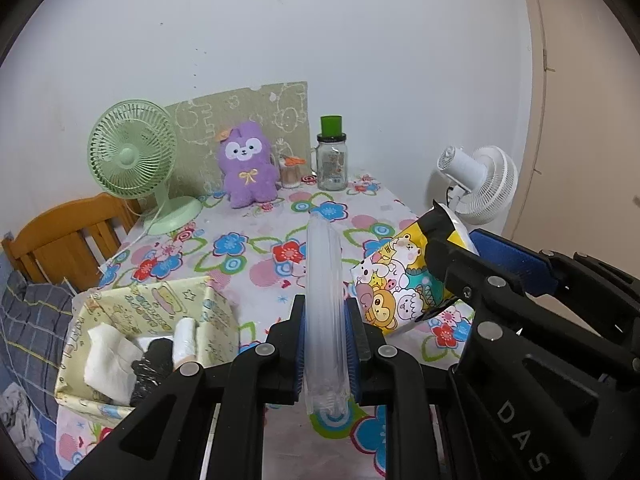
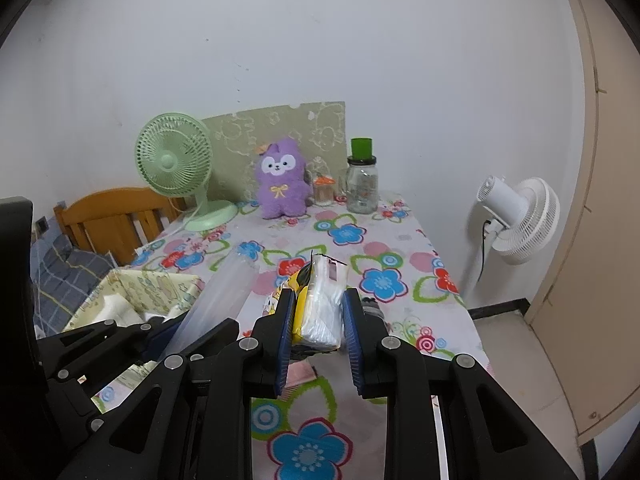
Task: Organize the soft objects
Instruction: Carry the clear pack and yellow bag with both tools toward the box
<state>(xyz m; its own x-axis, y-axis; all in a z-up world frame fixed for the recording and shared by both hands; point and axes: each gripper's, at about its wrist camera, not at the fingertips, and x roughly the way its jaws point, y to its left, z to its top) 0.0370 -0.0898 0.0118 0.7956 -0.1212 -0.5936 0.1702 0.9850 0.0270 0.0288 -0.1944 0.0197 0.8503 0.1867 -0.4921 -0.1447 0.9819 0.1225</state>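
Translucent, perhaps plastic, bag roll (image 1: pixel 324 304)

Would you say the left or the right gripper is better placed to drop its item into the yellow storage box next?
Probably left. The left gripper, shut on the clear plastic roll, sits right beside the yellow storage box. The right gripper, holding the cartoon pouch, would have to cross over it.

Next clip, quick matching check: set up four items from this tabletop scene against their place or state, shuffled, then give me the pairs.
Things:
1. clear plastic pack
2. cartoon-print packet
3. purple plush toy
4. white cloth

Places or states:
A. lies in the yellow box
B. clamped in the right gripper
C. stands by the back wall
D. clamped in the left gripper

Pairs: 1-D, 2-B, 3-C, 4-A
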